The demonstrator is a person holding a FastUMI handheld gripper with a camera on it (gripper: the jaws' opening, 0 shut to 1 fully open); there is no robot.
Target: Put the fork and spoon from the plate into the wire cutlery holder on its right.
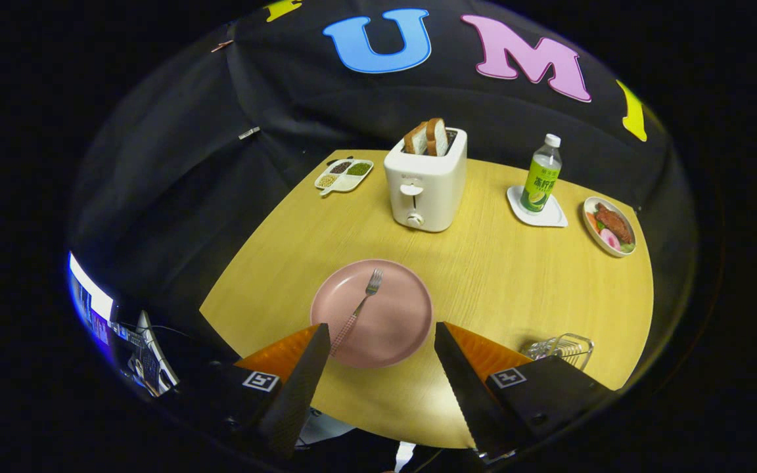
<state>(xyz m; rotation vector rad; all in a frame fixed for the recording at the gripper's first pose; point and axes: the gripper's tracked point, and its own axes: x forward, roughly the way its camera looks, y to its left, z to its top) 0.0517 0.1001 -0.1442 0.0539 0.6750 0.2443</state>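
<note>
just ahead of the wide-open gripper [378, 341], the fork [360, 307] lies on the pink plate [398, 328], handle slanting toward its left finger.

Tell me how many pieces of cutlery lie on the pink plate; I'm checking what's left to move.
1. A fork lies on the pink plate, tines toward the toaster, handle end by one finger of the open claw. A spoon could be hidden behind the fingers; I cannot tell.
</note>
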